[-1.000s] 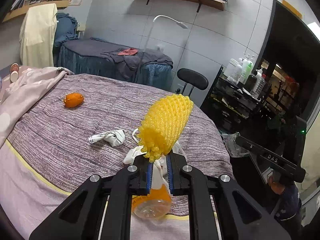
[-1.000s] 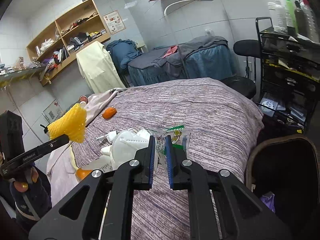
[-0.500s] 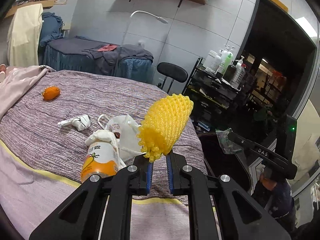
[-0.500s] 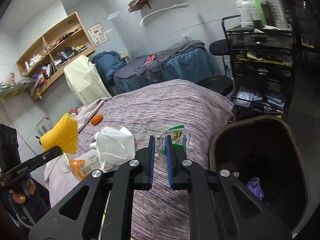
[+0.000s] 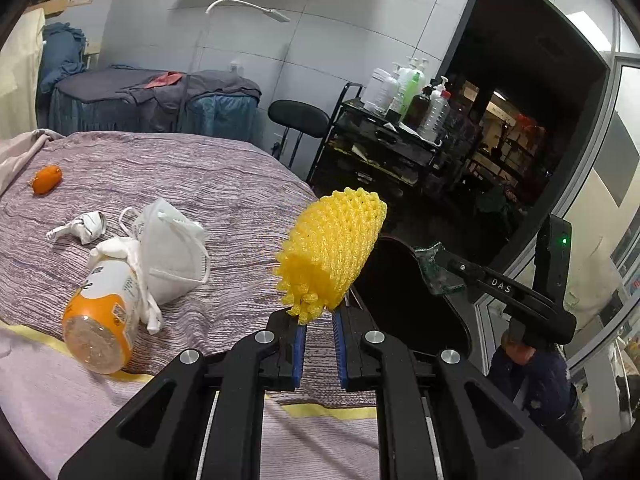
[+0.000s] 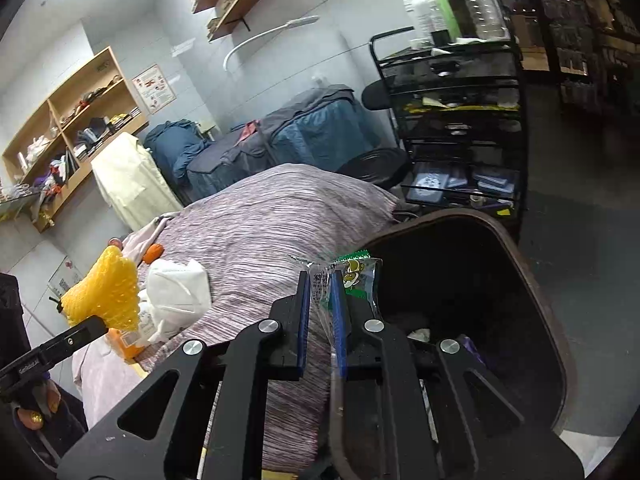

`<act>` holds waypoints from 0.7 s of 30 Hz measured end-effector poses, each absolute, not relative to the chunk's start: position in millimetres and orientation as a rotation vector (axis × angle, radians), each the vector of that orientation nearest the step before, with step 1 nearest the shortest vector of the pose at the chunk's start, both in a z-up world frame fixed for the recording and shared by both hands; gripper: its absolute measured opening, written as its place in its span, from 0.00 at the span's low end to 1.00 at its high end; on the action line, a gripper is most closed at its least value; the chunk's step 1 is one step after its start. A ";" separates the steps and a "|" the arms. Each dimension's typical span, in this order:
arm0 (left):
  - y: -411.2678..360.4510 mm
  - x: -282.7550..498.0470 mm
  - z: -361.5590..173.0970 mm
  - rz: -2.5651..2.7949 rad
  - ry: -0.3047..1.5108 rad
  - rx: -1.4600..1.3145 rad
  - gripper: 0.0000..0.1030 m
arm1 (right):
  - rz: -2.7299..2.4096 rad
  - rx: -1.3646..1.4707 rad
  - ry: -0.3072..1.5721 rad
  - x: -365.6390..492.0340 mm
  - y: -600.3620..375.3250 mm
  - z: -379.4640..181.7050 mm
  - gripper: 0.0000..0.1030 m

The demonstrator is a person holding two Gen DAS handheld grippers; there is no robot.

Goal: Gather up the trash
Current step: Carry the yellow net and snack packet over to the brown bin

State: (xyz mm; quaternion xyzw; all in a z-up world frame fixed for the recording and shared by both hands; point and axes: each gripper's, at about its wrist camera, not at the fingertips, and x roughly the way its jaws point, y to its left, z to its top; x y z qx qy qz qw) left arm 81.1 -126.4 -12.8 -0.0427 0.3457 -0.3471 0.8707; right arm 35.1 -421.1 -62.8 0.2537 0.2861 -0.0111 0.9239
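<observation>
My left gripper (image 5: 319, 326) is shut on a yellow foam fruit net (image 5: 334, 254), held in the air at the bed's right edge, just left of the dark trash bin (image 5: 404, 292). My right gripper (image 6: 321, 294) is shut on a clear snack wrapper (image 6: 352, 280) with green print, held at the near rim of the bin (image 6: 532, 272). The bin holds some scraps. On the striped bedspread lie a white face mask (image 5: 170, 246), an orange-labelled bottle (image 5: 102, 320), a crumpled white wrapper (image 5: 86, 226) and a small orange fruit (image 5: 46, 178).
A black wire cart (image 5: 384, 148) with bottles and a black stool (image 5: 298, 114) stand past the bed. A second covered bed (image 5: 152, 100) is against the wall. The right gripper shows in the left view (image 5: 496, 288).
Both grippers have swung right, away from the bed's middle toward the bin. The bin now fills the right wrist view, and the mask and bottle have slid left in the left wrist view.
</observation>
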 end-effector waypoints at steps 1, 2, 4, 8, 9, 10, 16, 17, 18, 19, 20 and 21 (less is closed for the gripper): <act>-130.1 80.1 -13.8 -0.734 0.727 -0.085 0.12 | -0.035 0.525 0.590 34.2 -425.6 -65.3 0.11; -134.0 79.1 -14.8 -0.742 0.731 -0.081 0.12 | -0.049 0.530 0.594 33.6 -430.7 -68.5 0.11; -141.3 77.1 -16.4 -0.754 0.736 -0.072 0.12 | -0.075 0.532 0.602 34.2 -438.0 -73.9 0.11; -155.0 75.3 -19.1 -0.772 0.748 -0.055 0.12 | -0.121 0.542 0.625 35.2 -452.6 -88.7 0.11; -157.3 75.3 -19.8 -0.776 0.750 -0.052 0.12 | -0.131 0.544 0.633 36.3 -456.2 -93.0 0.11; -160.0 75.3 -20.8 -0.781 0.753 -0.048 0.12 | -0.138 0.547 0.639 37.9 -459.2 -96.6 0.11; -176.3 75.0 -23.2 -0.806 0.769 -0.034 0.12 | -0.189 0.563 0.686 46.9 -473.1 -119.3 0.12; -179.3 75.3 -23.7 -0.812 0.772 -0.032 0.12 | -0.194 0.565 0.690 47.9 -473.5 -121.4 0.12; -182.6 75.8 -24.2 -0.816 0.774 -0.028 0.12 | -0.196 0.568 0.693 48.7 -474.2 -123.4 0.14; -184.8 75.6 -24.7 -0.819 0.776 -0.023 0.12 | -0.197 0.570 0.696 49.5 -474.2 -125.2 0.22; -186.9 75.0 -25.1 -0.822 0.776 -0.019 0.12 | -0.199 0.572 0.699 49.5 -473.9 -127.2 0.30; -189.4 74.6 -25.2 -0.826 0.776 -0.014 0.12 | -0.207 0.572 0.697 48.4 -473.6 -128.3 0.49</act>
